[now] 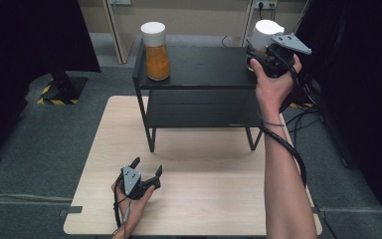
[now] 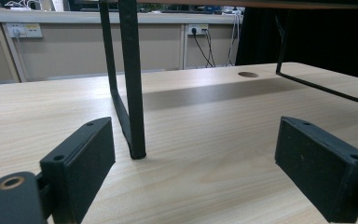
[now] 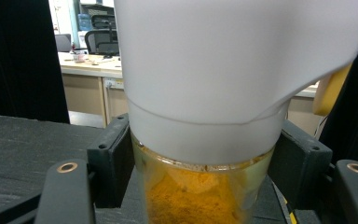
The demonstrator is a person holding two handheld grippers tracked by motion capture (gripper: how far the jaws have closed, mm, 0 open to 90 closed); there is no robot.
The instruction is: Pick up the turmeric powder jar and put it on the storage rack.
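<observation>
Two glass jars of orange powder with white lids are at the black shelf (image 1: 199, 69). One jar (image 1: 155, 50) stands free on the left of the shelf's top. The other jar (image 1: 264, 31) is at the top's right end, with my right gripper (image 1: 255, 57) shut on it. In the right gripper view, the gripper (image 3: 205, 163) has a pad against each side of that jar (image 3: 205, 196), just below its white lid. Whether the jar rests on the shelf is hidden. My left gripper (image 1: 147, 167) lies low on the wooden table (image 1: 209, 199), open and holding nothing.
The shelf has a lower tier and thin black legs. One leg (image 2: 133, 93) stands just ahead of my left gripper (image 2: 191, 168), between its open jaws. The table has a small round hole (image 2: 247, 74) farther back. Dark curtains flank the table.
</observation>
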